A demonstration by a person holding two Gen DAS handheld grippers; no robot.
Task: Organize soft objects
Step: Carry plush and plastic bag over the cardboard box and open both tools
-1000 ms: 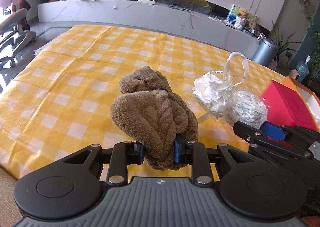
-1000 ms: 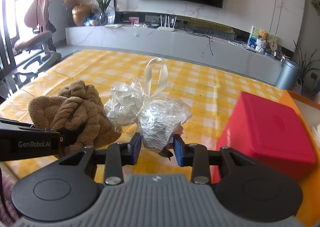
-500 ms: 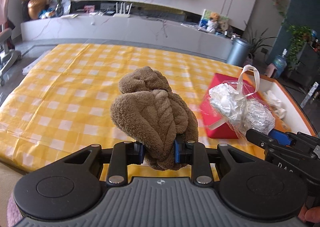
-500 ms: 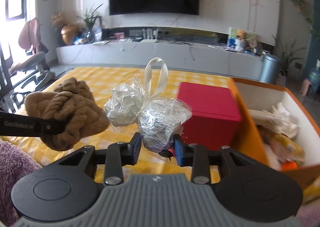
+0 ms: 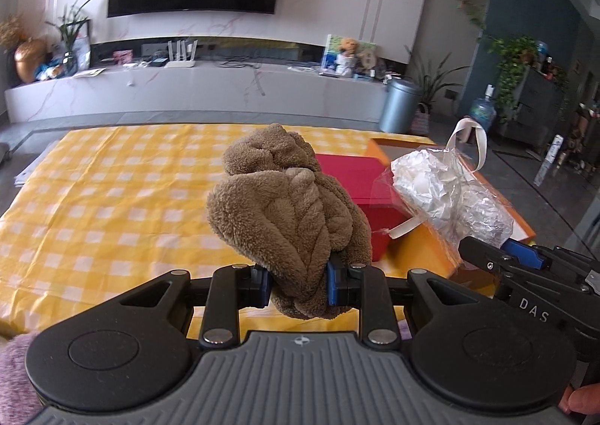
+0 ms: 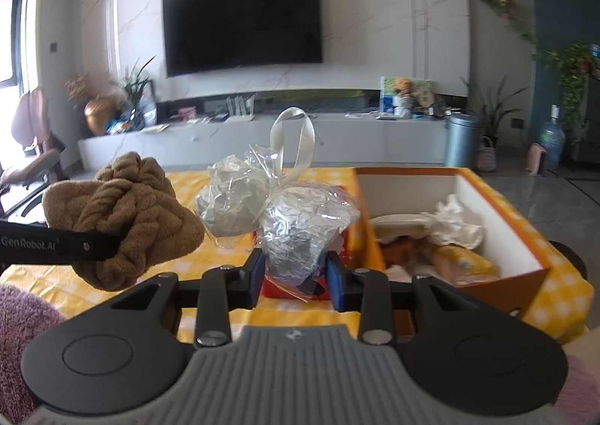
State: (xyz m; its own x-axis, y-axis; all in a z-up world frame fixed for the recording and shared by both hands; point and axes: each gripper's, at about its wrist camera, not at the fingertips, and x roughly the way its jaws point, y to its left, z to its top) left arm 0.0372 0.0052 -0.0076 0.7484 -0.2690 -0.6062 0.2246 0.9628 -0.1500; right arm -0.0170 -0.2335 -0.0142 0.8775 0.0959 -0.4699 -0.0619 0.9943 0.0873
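My left gripper (image 5: 298,288) is shut on a brown fuzzy plush bundle (image 5: 288,215), held in the air above the table; the same plush bundle (image 6: 123,215) shows at the left of the right wrist view. My right gripper (image 6: 294,284) is shut on a crinkled clear plastic bag (image 6: 300,226) with a white ribbon loop, also lifted. That plastic bag (image 5: 450,196) appears at the right of the left wrist view. An open orange box (image 6: 540,271) with white inner walls holds several soft items, just right of the bag.
A red box (image 5: 356,177) lies on the yellow checked tablecloth (image 5: 112,207) beside the orange box (image 5: 431,256). Purple fuzzy fabric (image 6: 18,316) sits at the lower left. Behind the table are a TV wall, a low cabinet and a grey bin (image 5: 399,104).
Both grippers have risen and swung to the right with their loads. The red box and the open orange box have come into view in front of them.
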